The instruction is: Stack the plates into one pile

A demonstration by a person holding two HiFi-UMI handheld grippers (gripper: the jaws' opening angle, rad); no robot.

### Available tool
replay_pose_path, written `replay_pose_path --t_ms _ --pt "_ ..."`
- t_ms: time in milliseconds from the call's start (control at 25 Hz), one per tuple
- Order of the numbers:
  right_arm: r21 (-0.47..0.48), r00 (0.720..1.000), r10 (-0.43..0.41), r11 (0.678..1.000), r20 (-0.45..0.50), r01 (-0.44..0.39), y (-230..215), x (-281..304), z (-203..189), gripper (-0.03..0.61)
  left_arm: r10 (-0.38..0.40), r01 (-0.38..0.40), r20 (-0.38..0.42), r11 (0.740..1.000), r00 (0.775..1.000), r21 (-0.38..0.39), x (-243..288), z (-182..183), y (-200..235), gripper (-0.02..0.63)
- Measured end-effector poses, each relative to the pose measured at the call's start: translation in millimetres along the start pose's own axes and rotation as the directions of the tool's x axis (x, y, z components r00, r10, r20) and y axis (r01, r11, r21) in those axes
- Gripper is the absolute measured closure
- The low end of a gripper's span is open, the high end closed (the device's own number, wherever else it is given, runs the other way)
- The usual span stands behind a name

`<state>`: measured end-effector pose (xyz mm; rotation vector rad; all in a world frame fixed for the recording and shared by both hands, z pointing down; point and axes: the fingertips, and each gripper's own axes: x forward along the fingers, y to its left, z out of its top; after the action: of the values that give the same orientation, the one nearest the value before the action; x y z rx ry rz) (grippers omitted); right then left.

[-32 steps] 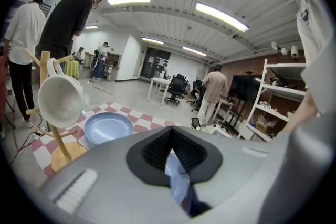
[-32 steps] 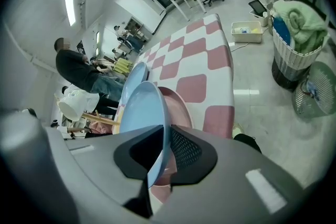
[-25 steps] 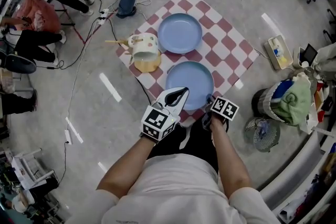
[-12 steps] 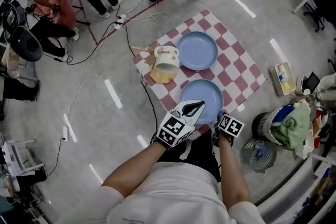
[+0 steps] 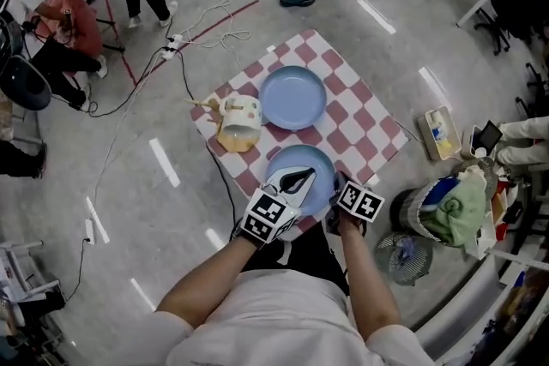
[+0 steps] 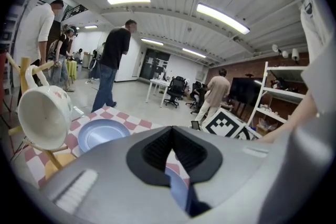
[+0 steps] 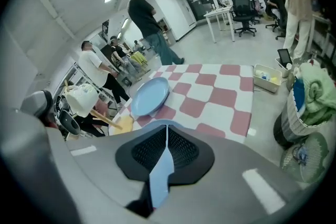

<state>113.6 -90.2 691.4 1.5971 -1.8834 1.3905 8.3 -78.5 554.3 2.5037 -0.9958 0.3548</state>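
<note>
Two blue plates lie on a red-and-white checkered cloth point(image 5: 360, 111) spread on the floor. The near plate point(image 5: 304, 165) is gripped at its near rim by both grippers: my left gripper point(image 5: 300, 177) is shut on its left part and my right gripper point(image 5: 340, 183) on its right part. In the left gripper view the jaws point(image 6: 169, 148) pinch the blue rim point(image 6: 177, 190); in the right gripper view the jaws point(image 7: 167, 140) do the same on the rim point(image 7: 160, 178). The far plate point(image 5: 292, 97) point(image 6: 98, 134) point(image 7: 151, 95) lies apart, flat on the cloth.
A white cup point(image 5: 240, 116) hangs tilted on a wooden stand at the cloth's left edge. A basket with green cloth point(image 5: 453, 208), a small fan point(image 5: 396, 258) and a white box point(image 5: 437, 133) are to the right. Cables point(image 5: 193, 43) run across the floor; people stand beyond.
Both grippers stay shut on the near plate. The head view has shifted a little and the people at the back have walked on.
</note>
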Motion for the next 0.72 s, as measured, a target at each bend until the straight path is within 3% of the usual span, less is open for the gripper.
replay_pose_path --t_ms 720 --pt "-0.068 0.976 0.161 0.983 -0.147 -0.172 17.8 117.9 83.4 0.569 0.159 -0.163 -0.049 0.982 0.986 -0.094 80.4 12.9 70.8 0.607"
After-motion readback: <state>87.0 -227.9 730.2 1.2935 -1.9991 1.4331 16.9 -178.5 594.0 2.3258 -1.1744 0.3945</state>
